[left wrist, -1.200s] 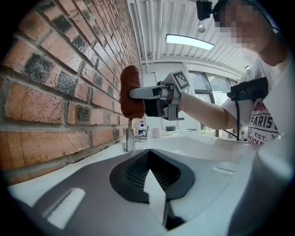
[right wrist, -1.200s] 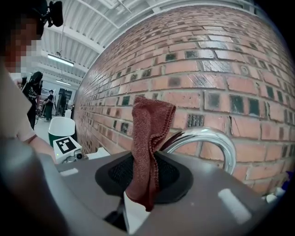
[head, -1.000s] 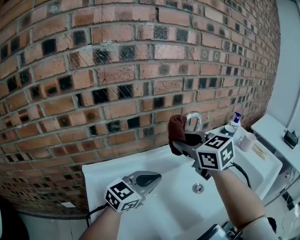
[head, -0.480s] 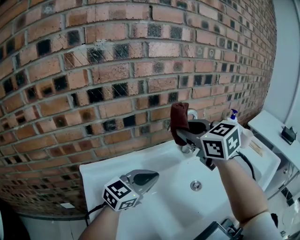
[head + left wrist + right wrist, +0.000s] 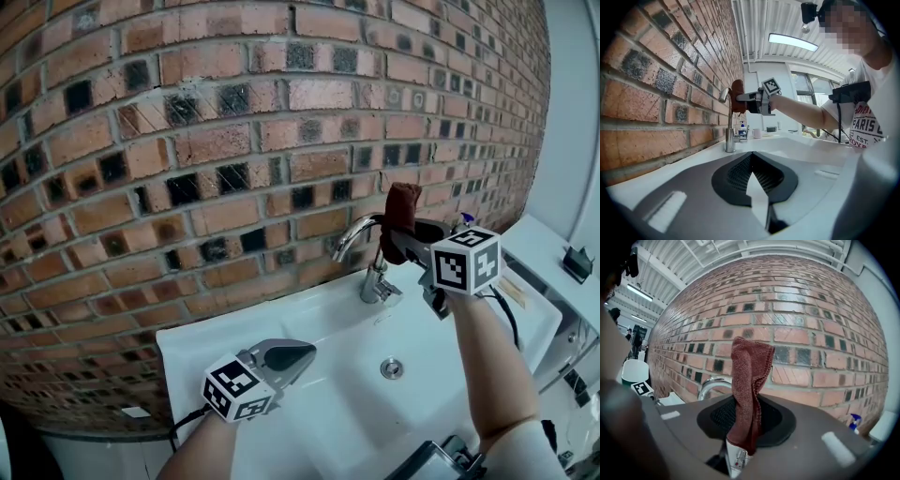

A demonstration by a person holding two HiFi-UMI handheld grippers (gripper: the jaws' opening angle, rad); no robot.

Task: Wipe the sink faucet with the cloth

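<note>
The right gripper (image 5: 397, 242) fingers clamp the cloth (image 5: 403, 203), seemingly touching the faucet (image 5: 354, 236); left gripper (image 5: 296, 357) fingers meet, empty.

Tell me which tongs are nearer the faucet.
Right. The right tongs, shut on the cloth, are beside the faucet; the left tongs sit over the front-left of the sink, farther off.

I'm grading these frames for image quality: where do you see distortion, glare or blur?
Head view: the brick wall bows fisheye-style yet stays sharp. Left gripper view: the ceiling light is blown out, corners vignette black. Right gripper view: the cloth is crisp, the wall behind curves, edges darken.
</note>
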